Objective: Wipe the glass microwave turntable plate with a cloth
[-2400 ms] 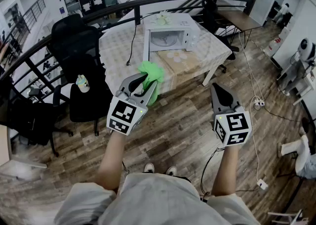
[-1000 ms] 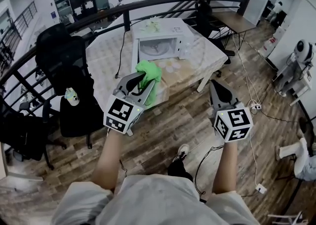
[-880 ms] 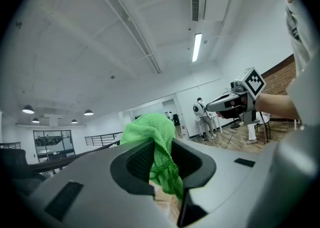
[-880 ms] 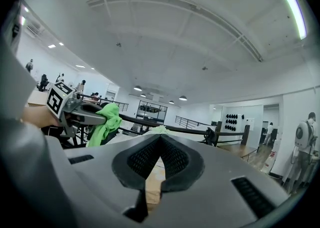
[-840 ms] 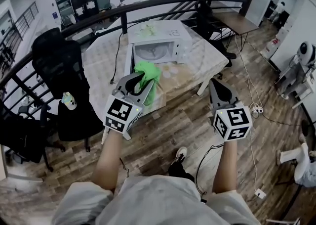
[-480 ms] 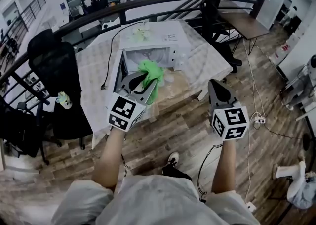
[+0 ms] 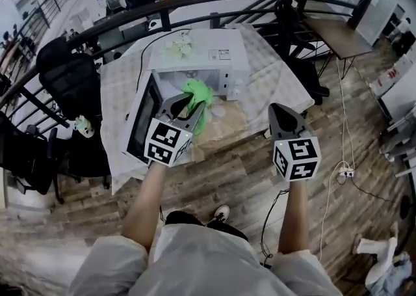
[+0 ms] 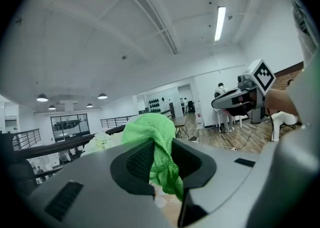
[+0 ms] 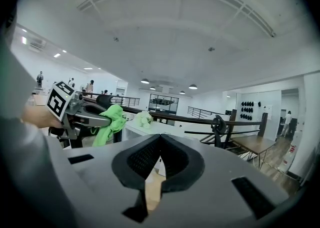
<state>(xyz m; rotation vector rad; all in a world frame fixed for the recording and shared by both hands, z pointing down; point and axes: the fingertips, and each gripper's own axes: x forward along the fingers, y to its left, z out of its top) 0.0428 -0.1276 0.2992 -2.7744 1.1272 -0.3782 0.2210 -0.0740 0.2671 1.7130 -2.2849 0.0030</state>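
A white microwave (image 7: 198, 59) stands on a table, and its door (image 7: 140, 120) hangs open to the left. The glass plate inside is hard to make out, because a green cloth (image 7: 197, 95) hangs in front of the cavity. My left gripper (image 7: 194, 103) is shut on that cloth (image 8: 150, 139) and is held in the air before the table's near edge. In the left gripper view the left gripper (image 8: 159, 158) shows the cloth pinched between its pads. My right gripper (image 7: 281, 110) hovers to the right, shut and empty. The right gripper (image 9: 160, 144) has its pads touching.
The table (image 7: 279, 86) has a pale patterned cover and a black power cord (image 7: 140, 60). A pale green object (image 7: 175, 45) lies on the microwave's top. Black office chairs (image 7: 62, 83) stand at the left, a dark railing (image 7: 214, 3) runs behind, and cables (image 7: 338, 172) lie on the wooden floor.
The view has closed in on the table, so the microwave and its open door are now much nearer. Both grippers keep their pose, and the cloth stays in the left one.
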